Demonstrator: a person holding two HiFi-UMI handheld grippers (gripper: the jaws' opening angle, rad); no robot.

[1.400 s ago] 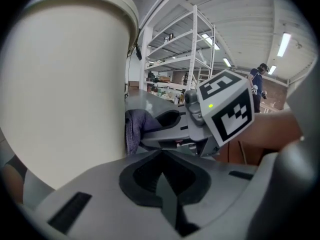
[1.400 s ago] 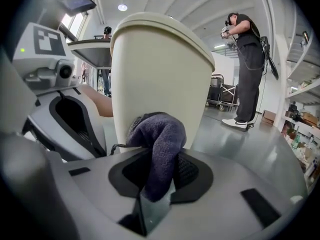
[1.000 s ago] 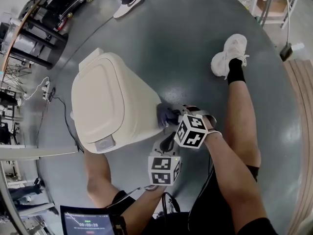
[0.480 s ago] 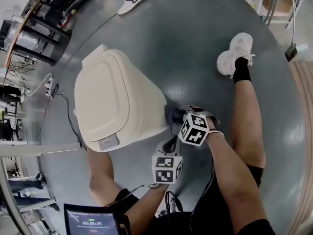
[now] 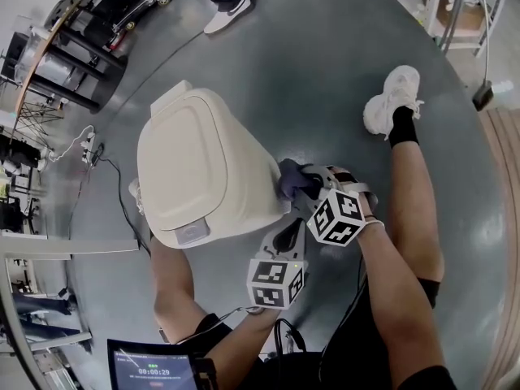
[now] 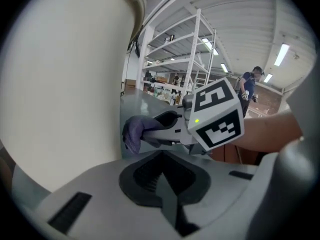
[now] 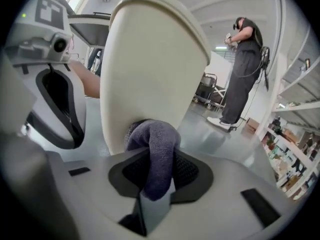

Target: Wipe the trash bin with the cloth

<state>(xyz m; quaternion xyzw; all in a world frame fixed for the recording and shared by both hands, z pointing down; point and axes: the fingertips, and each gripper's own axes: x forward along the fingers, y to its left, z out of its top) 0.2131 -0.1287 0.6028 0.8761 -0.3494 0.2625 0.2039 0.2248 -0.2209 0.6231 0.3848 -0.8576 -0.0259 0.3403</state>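
Note:
A cream trash bin (image 5: 203, 169) with a closed lid stands on the grey floor, its pale wall filling the left of the left gripper view (image 6: 65, 84) and rising ahead in the right gripper view (image 7: 150, 69). My right gripper (image 5: 307, 189) is shut on a purple-grey cloth (image 5: 292, 177), which presses against the bin's side low down. The cloth (image 7: 155, 144) bulges over the right gripper (image 7: 157, 176). My left gripper (image 5: 284, 236) sits just below it, close to the bin's lower edge, shut with nothing in it (image 6: 162, 171). It looks across at the cloth (image 6: 135, 131).
The person's bare legs flank the grippers, with a white shoe (image 5: 394, 96) to the right. Another person's shoe (image 5: 231, 15) is beyond the bin, and that person (image 7: 245, 69) stands behind it. A cable (image 5: 114, 193) and power strip (image 5: 88, 149) lie left. Shelving (image 6: 185, 59) stands farther off.
The right gripper has slid the cloth a little farther up along the bin's side. The left gripper has stayed roughly where it was. The head view has shifted slightly.

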